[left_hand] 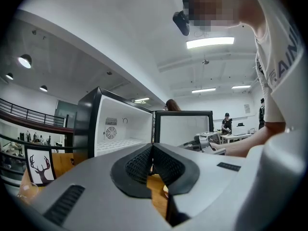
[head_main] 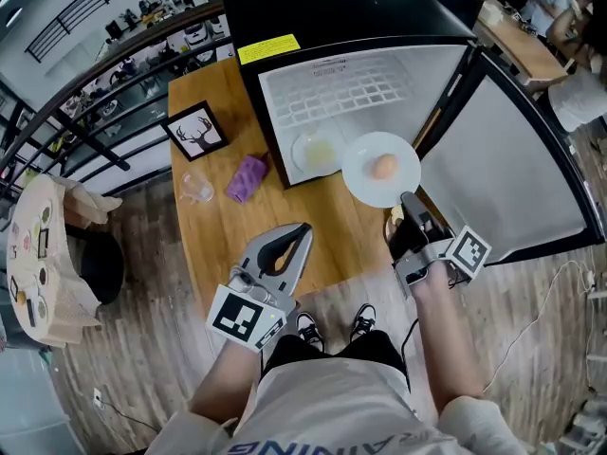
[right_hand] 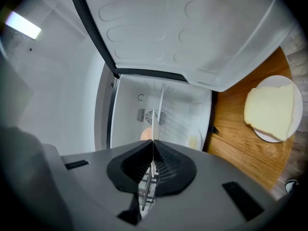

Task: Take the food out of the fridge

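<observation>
A black mini fridge [head_main: 285, 8] stands on the wooden table [head_main: 218, 245] with its door [head_main: 507, 159] swung open to the right. My right gripper [head_main: 407, 198] is shut on the near rim of a white plate [head_main: 365, 183] carrying an egg [head_main: 383, 167], held in front of the fridge opening. In the right gripper view that plate [right_hand: 155, 121] shows edge-on as a thin line between the pads, with the egg [right_hand: 146, 134] behind it. A small dish of pale food [head_main: 318, 152] sits on the fridge shelf. My left gripper [head_main: 302, 231] [left_hand: 152, 146] hovers over the table, shut and empty.
A plate with a pale slice [right_hand: 272, 109] lies on the table beside the right gripper. To the left of the fridge are a framed deer picture [head_main: 197, 129], a purple object [head_main: 248, 178] and a clear glass [head_main: 196, 188]. The table's near edge is at my feet.
</observation>
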Demonstrator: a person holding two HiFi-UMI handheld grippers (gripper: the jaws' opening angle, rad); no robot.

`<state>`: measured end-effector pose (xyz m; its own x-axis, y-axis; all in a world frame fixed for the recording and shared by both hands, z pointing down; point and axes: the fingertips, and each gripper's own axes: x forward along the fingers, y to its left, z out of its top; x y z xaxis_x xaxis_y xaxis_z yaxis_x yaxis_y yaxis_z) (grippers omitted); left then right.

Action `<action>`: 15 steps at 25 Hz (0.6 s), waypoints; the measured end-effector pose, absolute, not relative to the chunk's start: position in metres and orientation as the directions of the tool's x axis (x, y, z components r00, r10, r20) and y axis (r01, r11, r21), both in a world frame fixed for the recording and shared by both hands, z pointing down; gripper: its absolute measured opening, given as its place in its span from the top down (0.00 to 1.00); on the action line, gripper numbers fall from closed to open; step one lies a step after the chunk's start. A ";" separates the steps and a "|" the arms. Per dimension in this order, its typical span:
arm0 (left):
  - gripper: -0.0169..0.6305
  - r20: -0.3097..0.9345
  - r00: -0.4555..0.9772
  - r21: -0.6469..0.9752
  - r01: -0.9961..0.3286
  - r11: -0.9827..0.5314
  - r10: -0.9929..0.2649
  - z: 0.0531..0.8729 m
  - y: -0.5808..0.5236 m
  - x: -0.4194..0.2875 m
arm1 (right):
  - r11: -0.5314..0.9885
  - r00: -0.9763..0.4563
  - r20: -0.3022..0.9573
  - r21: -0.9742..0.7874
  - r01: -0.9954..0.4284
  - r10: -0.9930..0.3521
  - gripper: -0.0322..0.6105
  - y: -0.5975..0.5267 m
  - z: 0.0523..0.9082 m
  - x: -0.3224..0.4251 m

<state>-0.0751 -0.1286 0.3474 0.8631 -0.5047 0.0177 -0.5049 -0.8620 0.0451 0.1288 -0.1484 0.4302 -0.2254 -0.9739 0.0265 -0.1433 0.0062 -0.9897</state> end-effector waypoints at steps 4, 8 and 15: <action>0.96 0.033 0.874 0.051 -0.485 -0.873 -0.484 0.352 -0.116 -0.065 | -0.017 -0.250 0.048 -0.992 -0.126 -0.967 0.91 -0.114 0.463 0.123; 0.96 0.051 0.880 0.056 -0.474 -0.879 -0.472 0.358 -0.106 -0.056 | -0.046 -0.271 0.076 -0.992 -0.117 -0.959 0.91 -0.087 0.494 0.122; 0.96 0.101 0.877 0.067 -0.477 -0.877 -0.469 0.378 -0.097 -0.051 | -0.075 -0.295 0.094 -0.994 -0.077 -0.951 0.91 -0.064 0.548 0.112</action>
